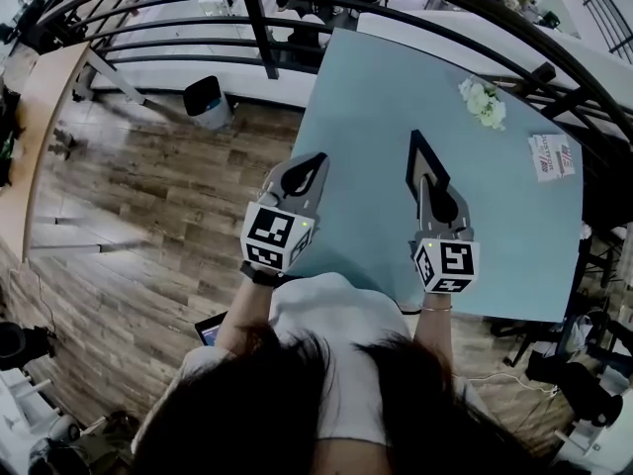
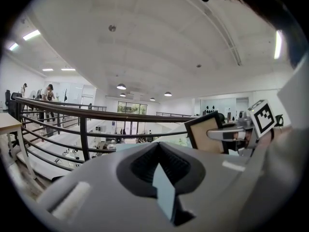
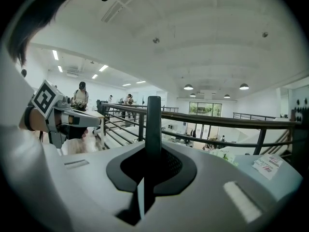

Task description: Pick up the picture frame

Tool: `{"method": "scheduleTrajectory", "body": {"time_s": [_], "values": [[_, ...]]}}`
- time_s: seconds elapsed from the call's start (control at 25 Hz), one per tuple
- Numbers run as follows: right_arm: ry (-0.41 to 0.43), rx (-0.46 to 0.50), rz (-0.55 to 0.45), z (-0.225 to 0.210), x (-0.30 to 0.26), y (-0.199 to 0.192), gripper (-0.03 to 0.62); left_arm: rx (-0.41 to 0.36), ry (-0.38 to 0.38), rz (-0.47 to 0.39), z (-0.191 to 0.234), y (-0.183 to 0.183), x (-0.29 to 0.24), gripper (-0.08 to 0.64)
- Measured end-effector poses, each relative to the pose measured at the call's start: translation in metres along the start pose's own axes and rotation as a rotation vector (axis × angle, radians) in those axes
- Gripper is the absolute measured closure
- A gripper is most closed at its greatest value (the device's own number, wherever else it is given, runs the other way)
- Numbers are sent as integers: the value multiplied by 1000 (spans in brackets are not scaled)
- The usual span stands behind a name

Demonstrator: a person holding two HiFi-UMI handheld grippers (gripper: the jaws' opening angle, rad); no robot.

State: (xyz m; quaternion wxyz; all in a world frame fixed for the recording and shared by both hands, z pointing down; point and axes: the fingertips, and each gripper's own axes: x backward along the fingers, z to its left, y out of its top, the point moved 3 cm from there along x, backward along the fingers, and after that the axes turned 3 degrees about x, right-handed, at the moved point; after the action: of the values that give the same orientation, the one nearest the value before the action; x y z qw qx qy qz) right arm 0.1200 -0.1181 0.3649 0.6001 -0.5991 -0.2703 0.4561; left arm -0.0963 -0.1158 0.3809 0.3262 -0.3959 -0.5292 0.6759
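The picture frame [image 1: 420,156] is dark-edged and hangs edge-on above the light blue table [image 1: 366,97], with my right gripper [image 1: 427,184] shut on its lower part. In the right gripper view the picture frame [image 3: 153,115] rises as a thin black bar from between the jaws of the right gripper [image 3: 153,146]. The left gripper view shows the picture frame's [image 2: 205,132] tan panel inside a black border, off to the right. My left gripper [image 1: 315,161] hovers over the table's left edge, level with the right one. The left gripper [image 2: 157,146] is shut and holds nothing.
White flowers [image 1: 483,102] and a printed packet [image 1: 552,156] lie on the table's far right. A black railing [image 1: 257,18] runs past the table's far edge. A dark bin [image 1: 206,102] stands on the wooden floor to the left.
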Motion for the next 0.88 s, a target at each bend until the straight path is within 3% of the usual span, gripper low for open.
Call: {"method": "scheduleTrajectory", "body": {"time_s": [0.88], "values": [[21,-17,26,-2,-7,-5,580,26,-37,8,1,-9,-11,503]]}}
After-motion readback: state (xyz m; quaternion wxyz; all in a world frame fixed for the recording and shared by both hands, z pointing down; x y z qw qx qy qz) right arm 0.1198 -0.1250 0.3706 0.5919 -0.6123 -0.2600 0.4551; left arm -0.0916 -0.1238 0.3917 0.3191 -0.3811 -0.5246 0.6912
